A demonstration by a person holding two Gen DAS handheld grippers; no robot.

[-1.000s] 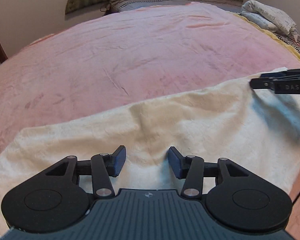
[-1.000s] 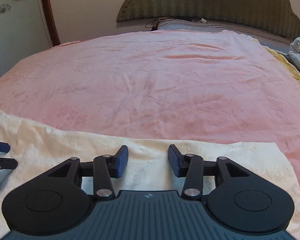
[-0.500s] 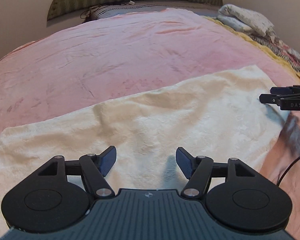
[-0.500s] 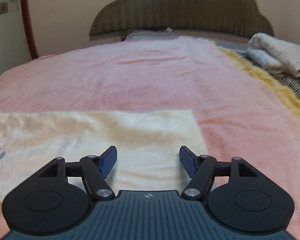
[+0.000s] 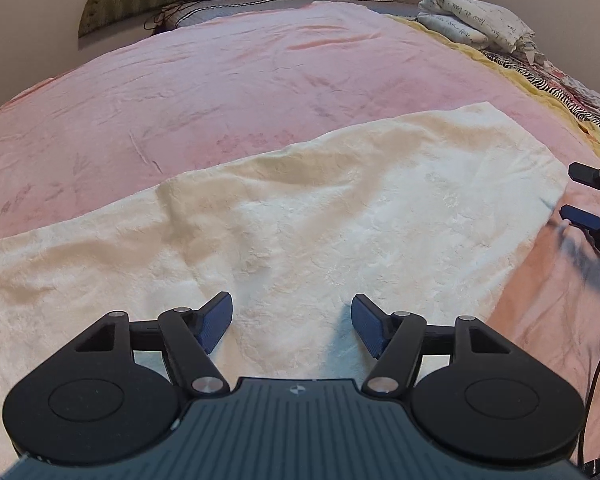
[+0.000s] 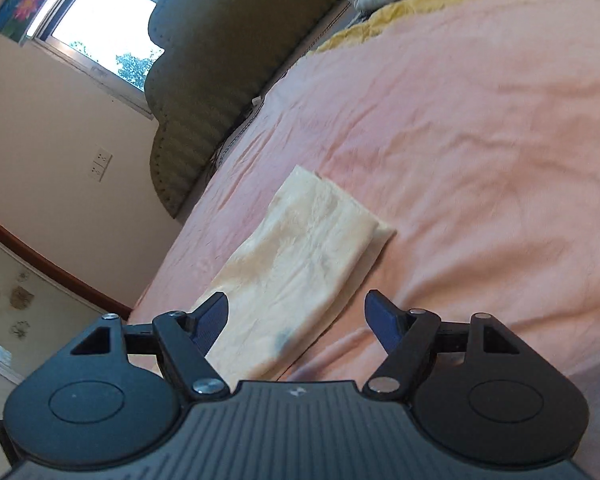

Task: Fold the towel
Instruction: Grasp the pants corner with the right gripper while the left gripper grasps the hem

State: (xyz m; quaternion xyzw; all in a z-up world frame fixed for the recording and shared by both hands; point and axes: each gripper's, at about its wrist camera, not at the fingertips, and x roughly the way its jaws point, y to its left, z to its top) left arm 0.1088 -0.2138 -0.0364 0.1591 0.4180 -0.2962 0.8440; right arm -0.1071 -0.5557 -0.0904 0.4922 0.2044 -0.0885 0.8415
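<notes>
Cream folded terry towel [image 5: 300, 208] lying on pink bedspread [image 5: 260, 80], padded green headboard [image 6: 220, 60] standing behind, left gripper [image 5: 292, 322] and right gripper [image 6: 296, 318] both hovering spread, right jaws just widening, pinching nothing.

The towel [image 5: 340, 216] is cream terry cloth, matt and nubbly, with a faint embossed pattern; it lies on the pink bedspread [image 5: 260, 92], a soft, short-piled cloth with fine creases. Beyond the bedspread the headboard [image 6: 228, 60] is ribbed olive upholstery. The left gripper [image 5: 292, 322] is matt black plastic with bright metal pins, and its pads [image 5: 216, 322] are finely ribbed blue rubber.
</notes>
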